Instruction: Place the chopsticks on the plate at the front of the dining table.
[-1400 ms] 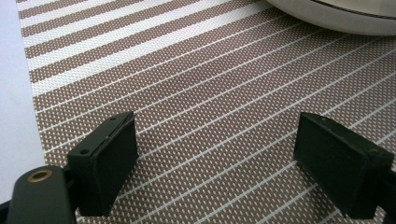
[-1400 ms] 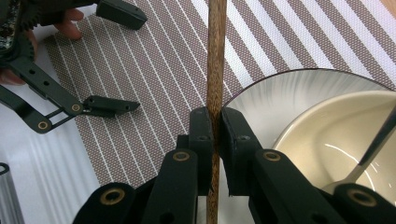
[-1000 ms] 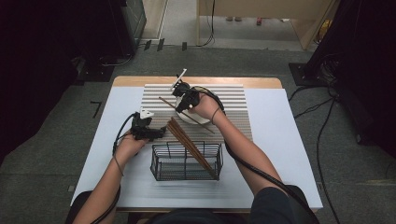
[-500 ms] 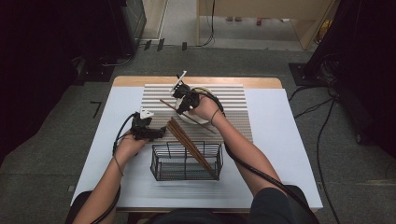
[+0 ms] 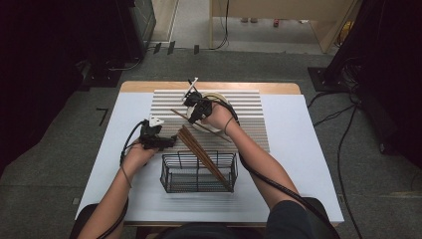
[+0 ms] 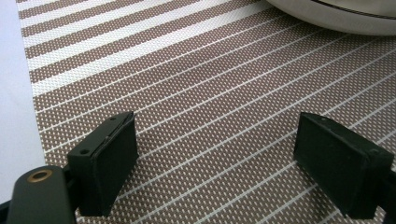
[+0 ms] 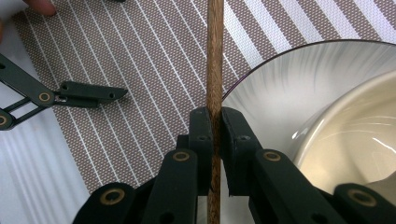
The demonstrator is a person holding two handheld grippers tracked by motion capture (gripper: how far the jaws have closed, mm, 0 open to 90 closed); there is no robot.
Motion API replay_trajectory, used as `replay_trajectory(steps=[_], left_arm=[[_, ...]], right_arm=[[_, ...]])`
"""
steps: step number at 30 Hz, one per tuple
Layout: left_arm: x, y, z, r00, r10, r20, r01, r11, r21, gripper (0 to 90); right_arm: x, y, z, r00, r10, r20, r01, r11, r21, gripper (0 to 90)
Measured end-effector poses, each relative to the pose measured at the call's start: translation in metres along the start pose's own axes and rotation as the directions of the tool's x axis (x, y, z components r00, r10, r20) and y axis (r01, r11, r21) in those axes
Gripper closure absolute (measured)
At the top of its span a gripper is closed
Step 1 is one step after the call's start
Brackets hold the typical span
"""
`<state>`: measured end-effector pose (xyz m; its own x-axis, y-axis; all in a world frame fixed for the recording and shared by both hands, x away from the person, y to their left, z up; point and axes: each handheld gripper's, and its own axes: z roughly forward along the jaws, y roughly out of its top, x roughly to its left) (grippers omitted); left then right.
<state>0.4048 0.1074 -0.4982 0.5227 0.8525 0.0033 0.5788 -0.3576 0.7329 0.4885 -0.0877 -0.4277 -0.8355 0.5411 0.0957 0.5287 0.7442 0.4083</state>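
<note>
right gripper [image 7: 213,122] clamped on one chopstick [image 7: 215,70], stick running straight out ahead betw the jaws, along its own axis. wire basket [image 5: 199,172] w/ the other sticks sits back toward the person, nearer left gripper [image 6: 215,158], which is open, empty.

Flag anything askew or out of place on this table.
The brown chopsticks lean slantwise out of the wire basket, tips poking over its rim onto the striped mat. One more chopstick is pinched in the right hand-held gripper beside the white plate. Nothing looks spilled or broken.
</note>
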Motion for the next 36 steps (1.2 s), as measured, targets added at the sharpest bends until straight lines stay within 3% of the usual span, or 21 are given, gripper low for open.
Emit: replay_trajectory(steps=[36], left_arm=[[0.0,0.0,0.0001,1.0,0.0,0.0,0.0,1.0,-0.001,13.9]], right_arm=[[0.0001,-0.0014,0.0054,1.0,0.0,0.007,0.0,1.0,0.012,84.1]])
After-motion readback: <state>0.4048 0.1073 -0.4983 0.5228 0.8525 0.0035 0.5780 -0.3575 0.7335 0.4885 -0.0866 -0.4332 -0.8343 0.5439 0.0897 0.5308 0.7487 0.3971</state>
